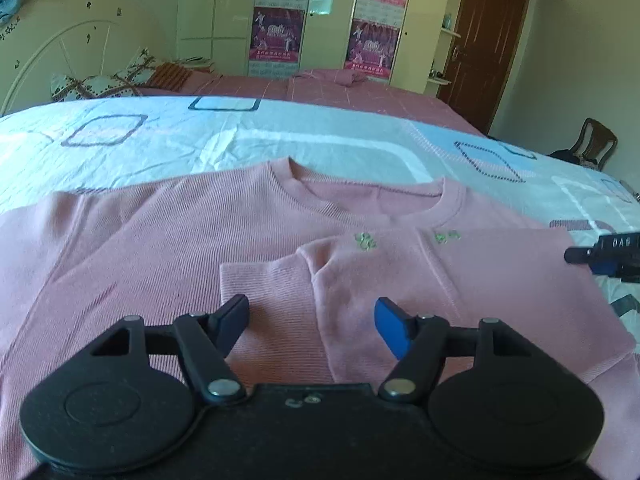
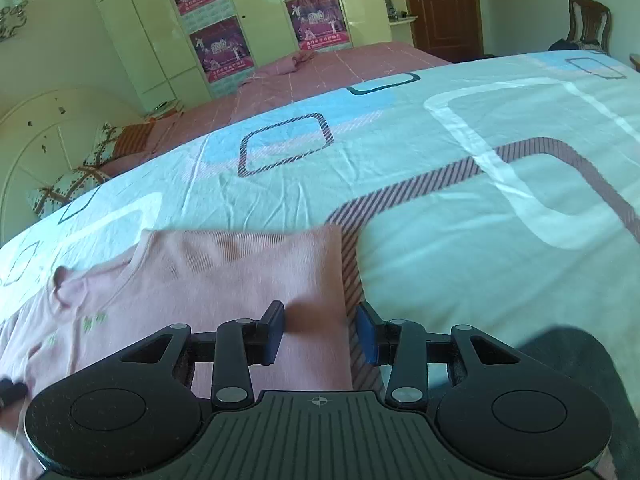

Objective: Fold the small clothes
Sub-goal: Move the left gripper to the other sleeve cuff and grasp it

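Note:
A small pink long-sleeved top lies flat on the bed, neckline away from me. Its right side is folded over the chest, with the sleeve cuff lying across the middle. My left gripper is open and empty, just above that cuff. My right gripper is open and empty, astride the folded right edge of the top. Its tip shows at the right edge of the left wrist view. The left gripper's tip shows at the lower left of the right wrist view.
The top lies on a white and light-blue patterned sheet. Beyond it is a pink checked bedspread with a bundled pink cloth, pillows by the headboard, wardrobes, a door and a wooden chair.

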A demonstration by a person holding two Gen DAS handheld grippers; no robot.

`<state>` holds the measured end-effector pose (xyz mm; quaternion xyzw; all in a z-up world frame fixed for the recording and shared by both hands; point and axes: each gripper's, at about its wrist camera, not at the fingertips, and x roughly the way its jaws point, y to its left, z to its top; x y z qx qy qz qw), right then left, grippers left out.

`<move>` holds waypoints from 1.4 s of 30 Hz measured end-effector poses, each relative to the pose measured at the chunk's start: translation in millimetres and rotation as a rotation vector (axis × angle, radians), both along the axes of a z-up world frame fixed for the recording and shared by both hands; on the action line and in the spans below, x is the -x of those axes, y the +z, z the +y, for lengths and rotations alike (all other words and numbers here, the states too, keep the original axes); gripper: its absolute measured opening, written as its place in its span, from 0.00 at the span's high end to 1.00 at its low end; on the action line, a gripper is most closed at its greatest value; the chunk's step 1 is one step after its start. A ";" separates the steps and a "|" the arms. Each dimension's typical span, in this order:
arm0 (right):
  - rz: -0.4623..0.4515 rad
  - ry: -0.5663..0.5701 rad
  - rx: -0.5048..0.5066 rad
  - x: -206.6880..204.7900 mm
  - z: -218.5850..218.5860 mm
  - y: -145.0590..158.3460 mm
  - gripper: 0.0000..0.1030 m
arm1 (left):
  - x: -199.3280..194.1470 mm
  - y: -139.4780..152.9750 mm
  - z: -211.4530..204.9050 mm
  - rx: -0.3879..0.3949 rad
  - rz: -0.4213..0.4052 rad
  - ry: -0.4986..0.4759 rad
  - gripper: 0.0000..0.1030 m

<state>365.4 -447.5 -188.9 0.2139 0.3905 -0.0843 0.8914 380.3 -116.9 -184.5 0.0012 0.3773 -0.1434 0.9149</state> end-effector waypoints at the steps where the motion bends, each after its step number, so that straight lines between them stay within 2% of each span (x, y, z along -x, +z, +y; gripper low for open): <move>1: -0.001 -0.004 -0.010 -7.9 -3.4 -2.6 0.62 | 0.8 -2.6 -0.2 -0.013 -0.015 -0.001 0.34; 2: -0.003 -0.008 -0.024 -14.0 -6.2 -4.3 0.82 | 1.4 -3.3 -1.2 -0.024 -0.020 -0.004 0.34; 3: 0.002 -0.009 -0.035 -19.1 -7.9 -5.7 0.89 | 1.1 -3.6 -3.6 -0.037 -0.021 -0.006 0.32; 5: 0.004 -0.009 -0.020 -22.3 -7.3 -4.9 0.92 | 0.5 -1.8 -5.9 -0.047 -0.018 0.000 0.30; 8: 0.004 -0.041 0.141 -15.0 -2.4 -5.3 0.98 | -0.7 -3.9 -11.9 -0.071 -0.020 0.005 0.24; 10: 0.010 -0.058 0.139 -12.7 -9.7 -10.1 0.98 | -0.1 -3.6 -15.5 -0.094 -0.022 0.002 0.22; 12: 0.008 -0.027 0.148 -10.8 -7.6 -2.6 0.98 | 0.9 2.4 -15.0 -0.082 -0.004 0.013 0.22; 15: -0.040 -0.023 0.165 4.0 -1.2 14.1 0.93 | 8.7 16.9 -5.3 -0.033 0.008 0.044 0.21; 16: -0.051 -0.010 0.158 9.2 3.2 18.8 0.86 | 11.7 22.1 -0.5 -0.028 0.006 0.055 0.20; 17: -0.063 0.012 0.150 14.5 11.9 24.7 0.73 | 15.3 26.1 5.0 -0.026 0.006 0.070 0.20; 18: -0.076 0.032 0.142 20.4 20.0 28.7 0.64 | 19.0 29.2 11.9 -0.021 0.009 0.085 0.18; 19: -0.094 0.064 0.133 25.7 33.1 33.1 0.49 | 22.7 33.0 21.3 -0.014 0.018 0.103 0.17; 20: -0.105 0.096 0.134 29.9 46.0 36.2 0.47 | 25.8 35.2 29.8 -0.009 0.025 0.116 0.17; 25: -0.109 0.251 0.072 39.0 114.7 42.7 0.47 | 43.9 48.2 88.0 0.012 0.041 0.230 0.17; 32: -0.087 0.387 0.061 30.8 199.5 37.6 0.47 | 59.4 53.0 169.0 0.031 0.055 0.394 0.17; 38: -0.088 0.468 0.029 21.7 263.3 38.5 0.47 | 68.8 47.8 262.8 0.121 0.091 0.606 0.19; 42: -0.083 0.494 0.030 16.3 293.9 37.5 0.47 | 68.6 40.4 333.2 0.210 0.101 0.759 0.24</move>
